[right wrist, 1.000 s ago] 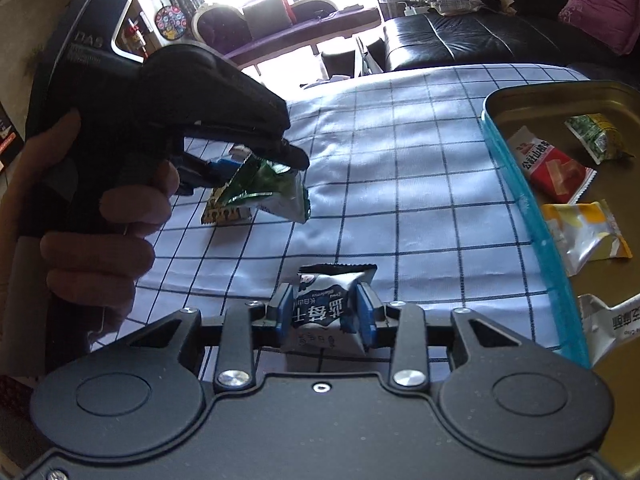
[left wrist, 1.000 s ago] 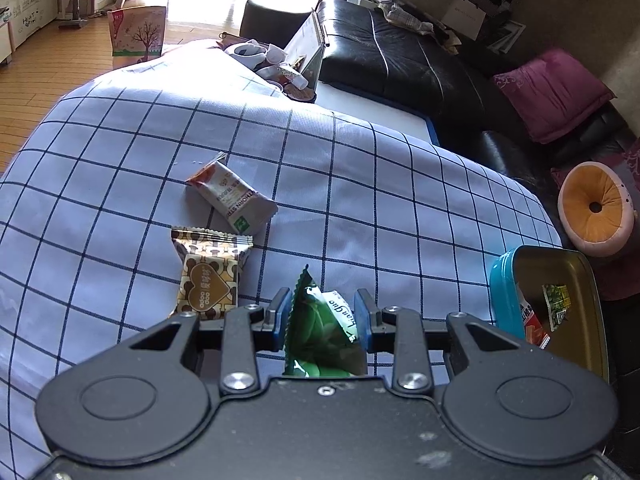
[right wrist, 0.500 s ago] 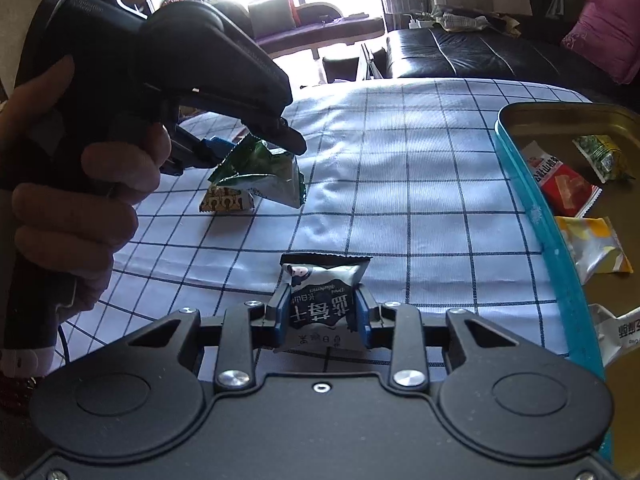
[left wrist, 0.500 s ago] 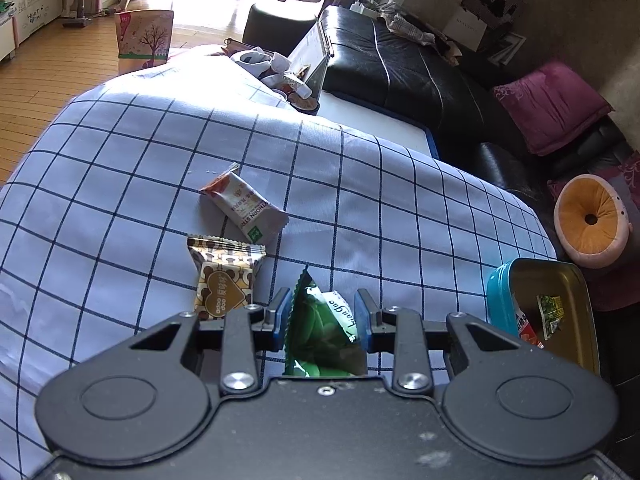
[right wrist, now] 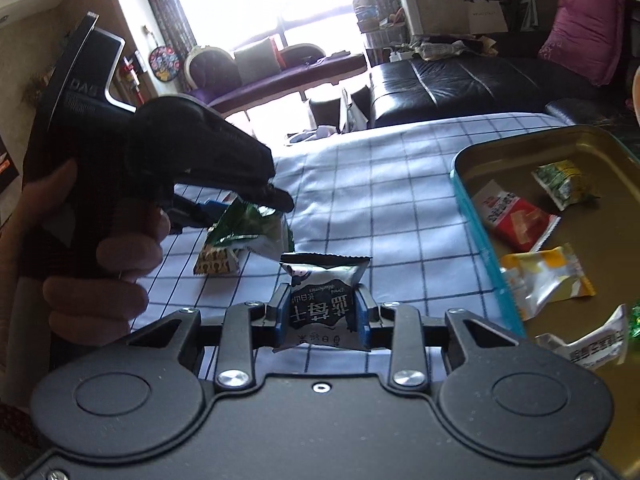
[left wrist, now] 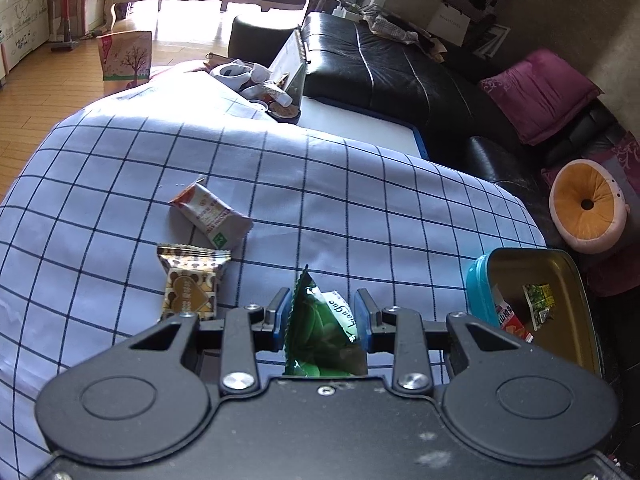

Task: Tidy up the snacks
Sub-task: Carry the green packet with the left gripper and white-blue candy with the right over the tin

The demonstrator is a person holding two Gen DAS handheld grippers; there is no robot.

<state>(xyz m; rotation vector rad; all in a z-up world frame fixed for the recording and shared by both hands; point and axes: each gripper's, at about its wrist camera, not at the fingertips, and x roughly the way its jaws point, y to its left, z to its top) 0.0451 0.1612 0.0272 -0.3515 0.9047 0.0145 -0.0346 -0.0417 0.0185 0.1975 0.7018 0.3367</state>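
Black tool (left wrist: 322,312), blue pads (left wrist: 283,314), silver screws

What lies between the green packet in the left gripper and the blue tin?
In the left wrist view, only bare checked cloth lies between the green packet and the blue tin. The two loose snacks lie on the packet's other side.

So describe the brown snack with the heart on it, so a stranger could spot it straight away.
On the blue checked tablecloth, look just beyond the left gripper. Two packets lie loose there; the brown snack is the nearer one, patterned gold and brown with a big heart, unlike the orange-and-white bar behind it.
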